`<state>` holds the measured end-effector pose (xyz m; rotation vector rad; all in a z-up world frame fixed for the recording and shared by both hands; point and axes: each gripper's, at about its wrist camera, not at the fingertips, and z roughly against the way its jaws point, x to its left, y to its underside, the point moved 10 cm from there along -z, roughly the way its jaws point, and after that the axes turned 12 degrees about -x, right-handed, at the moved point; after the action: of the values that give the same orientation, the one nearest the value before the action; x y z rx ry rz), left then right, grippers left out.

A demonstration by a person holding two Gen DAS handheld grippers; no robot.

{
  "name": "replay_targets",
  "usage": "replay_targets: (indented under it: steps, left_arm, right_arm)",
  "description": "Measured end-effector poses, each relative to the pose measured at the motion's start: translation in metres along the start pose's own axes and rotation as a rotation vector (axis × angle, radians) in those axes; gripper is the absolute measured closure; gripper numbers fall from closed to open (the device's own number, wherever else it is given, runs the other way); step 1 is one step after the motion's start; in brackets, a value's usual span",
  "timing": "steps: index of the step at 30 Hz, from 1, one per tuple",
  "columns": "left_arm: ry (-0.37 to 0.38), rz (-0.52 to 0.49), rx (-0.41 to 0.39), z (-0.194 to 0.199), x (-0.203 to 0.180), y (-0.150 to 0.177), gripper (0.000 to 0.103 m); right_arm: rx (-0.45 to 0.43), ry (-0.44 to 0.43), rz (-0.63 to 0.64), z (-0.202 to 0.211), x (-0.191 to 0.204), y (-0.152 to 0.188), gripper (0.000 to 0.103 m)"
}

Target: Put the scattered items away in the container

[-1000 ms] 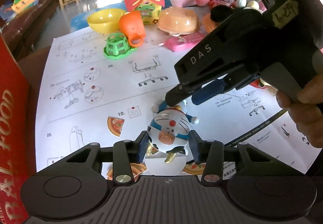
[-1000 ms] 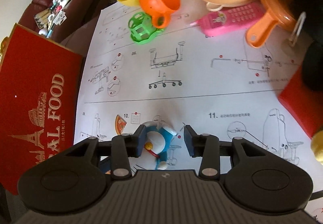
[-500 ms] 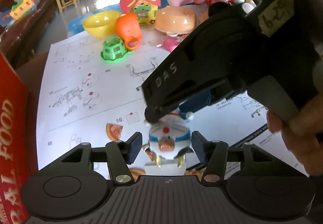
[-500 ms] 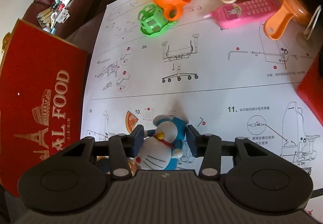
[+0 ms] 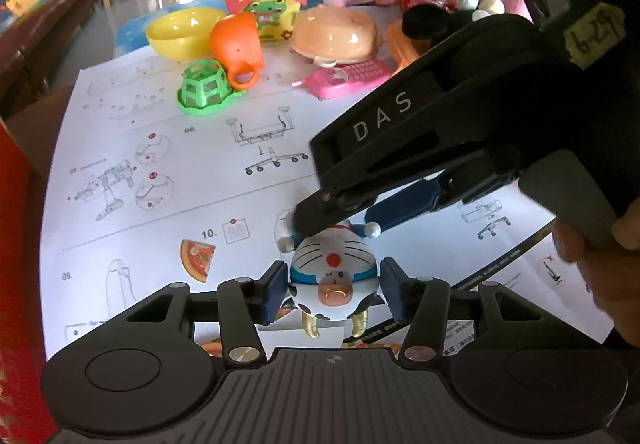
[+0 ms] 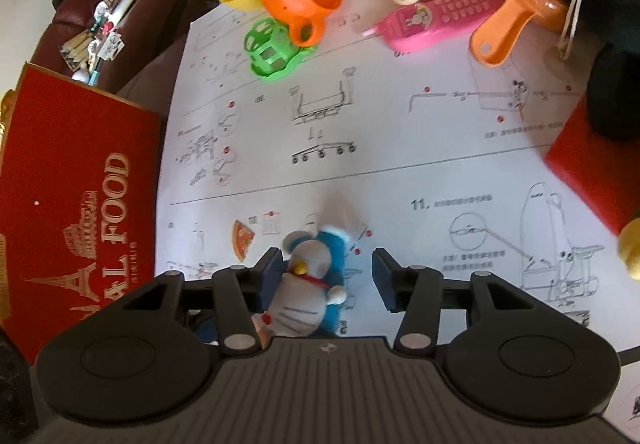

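1. Left tongs stood open astride the blue-and-white cat figurine, both pads apart from its sides and nothing gripped.
2. Right tongs were spread wide as well; the figurine lay against the left pad only, while the right pad stood clear of it.
3. From the left wrist view, the right tongs' upper fingertip pressed on the top of the figurine, which sat on the desk near a pizza-slice toy.
4. Judged step: securing the figurine for transfer. Neither tool had it yet.
5. Next move, by estimate: one pair must clench squarely on the rounded body, then carry it left to the red box marked "FOOD", probably the container.
6. An assembly-instruction sheet covered the desk.
7. An orange cup, green basket, pink toy phone and yellow bowl lay at the far end, well apart from the figurine.
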<state>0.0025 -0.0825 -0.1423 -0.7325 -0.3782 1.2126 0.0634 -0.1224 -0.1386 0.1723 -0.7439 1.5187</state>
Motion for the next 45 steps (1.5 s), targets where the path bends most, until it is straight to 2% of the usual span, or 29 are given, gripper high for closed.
replay_targets:
  steps: [4, 11, 13, 15, 18, 20, 22, 25, 26, 27, 30, 35, 40, 42, 45]
  left_arm:
    - [0.044, 0.034, 0.000, 0.000, 0.000, 0.002, 0.051]
    - [0.047, 0.050, 0.001, 0.000, 0.000, 0.002, 0.049]
    - [0.009, 0.015, -0.011, 0.004, 0.000, 0.000, 0.044]
    - [-0.053, -0.066, -0.038, 0.010, -0.002, -0.001, 0.034]
    - [-0.089, -0.161, -0.062, 0.017, -0.011, 0.000, 0.029]
    - [-0.098, -0.189, -0.074, 0.019, -0.017, 0.000, 0.030]
    - [-0.113, -0.199, -0.078, 0.017, -0.019, 0.000, 0.028]
    - [-0.117, -0.227, -0.082, 0.010, -0.024, 0.000, 0.032]
    - [-0.118, -0.255, -0.080, 0.007, -0.027, 0.001, 0.046]
    - [-0.101, -0.262, -0.076, 0.006, -0.028, 0.003, 0.053]
    - [-0.081, -0.217, -0.083, 0.007, -0.024, 0.003, 0.053]
    - [0.006, -0.043, -0.097, 0.013, 0.000, 0.003, 0.053]
    - [0.028, 0.013, -0.089, 0.015, 0.008, 0.005, 0.052]
    - [0.000, 0.005, -0.067, 0.014, 0.008, 0.007, 0.045]
    - [-0.079, -0.048, -0.067, 0.014, 0.003, 0.006, 0.028]
  right_arm:
    - [0.017, -0.007, 0.001, -0.005, 0.006, 0.005, 0.044]
    - [0.008, 0.018, 0.031, -0.010, 0.009, 0.008, 0.048]
    - [0.004, 0.037, 0.044, -0.010, 0.009, 0.008, 0.048]
    - [0.004, 0.051, 0.057, -0.010, 0.011, 0.007, 0.056]
    - [0.015, 0.087, 0.075, -0.012, 0.012, 0.005, 0.058]
    - [0.021, 0.105, 0.078, -0.015, 0.013, 0.004, 0.064]
    - [0.041, 0.107, 0.066, -0.018, 0.014, 0.006, 0.064]
    - [0.044, 0.110, 0.066, -0.018, 0.015, 0.009, 0.065]
    - [0.044, 0.110, 0.067, -0.018, 0.015, 0.009, 0.065]
    - [0.046, 0.111, 0.063, -0.018, 0.014, 0.009, 0.065]
    - [0.041, 0.111, 0.066, -0.015, 0.012, 0.006, 0.062]
    - [0.044, 0.069, 0.051, -0.012, 0.013, 0.009, 0.053]
    - [0.042, 0.063, 0.067, -0.016, 0.019, 0.012, 0.056]
    - [0.024, 0.072, 0.089, -0.017, 0.021, 0.013, 0.064]
    - [0.015, 0.099, 0.096, -0.020, 0.022, 0.015, 0.064]
